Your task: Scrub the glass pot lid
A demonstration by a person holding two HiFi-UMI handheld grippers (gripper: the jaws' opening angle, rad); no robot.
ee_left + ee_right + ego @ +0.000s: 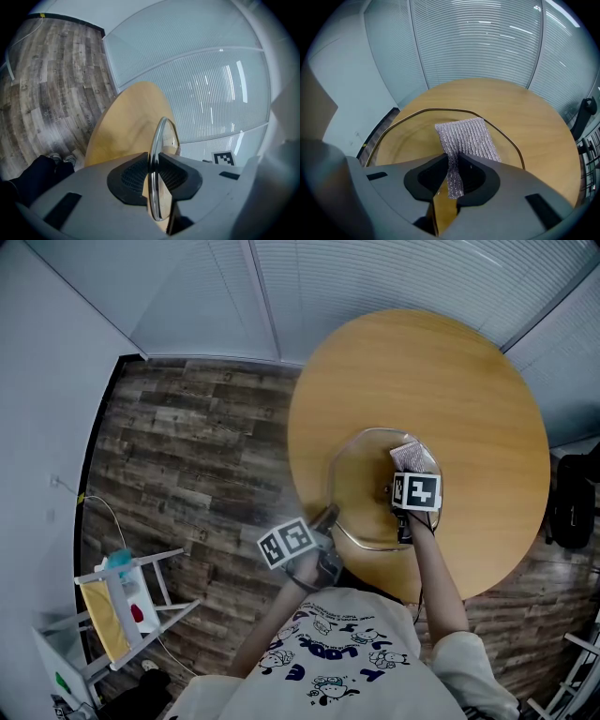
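- Glass pot lid (361, 479) (162, 133) (415, 136): clear, with a metal rim. It sits over the near part of the table, on the side closest to the person. We cannot tell whether it rests flat on the wood or is lifted slightly.
- Left gripper (328, 517) (153, 161): jaws are closed tight on the lid's rim at its near-left edge. In the left gripper view we see the lid edge-on, running between the two black pads.
- Right gripper (407, 471) (452, 161): it is held over the lid's right half, jaws pinched on one end of the scrub pad.
- Scrub pad (415, 454) (466, 138): silvery ribbed mesh, rectangular. The free end spreads out ahead of the jaws and lies on the glass, inside the rim.
- Table (450, 381) (124, 117) (534, 126): round, light wood top. We count only the lid and pad on it.
- Floor (187, 446) (47, 70): dark wood-look planks, to the left of the table.
- Blinds (375, 277) (478, 42): pale horizontal slats, beyond the table's far edge.
- Rack (122, 601): small white frame holding a yellow item, standing on the floor at lower left, well apart from the table.
- Shirt (328, 652): white with dark printed figures, worn by the person at the bottom of the head view.
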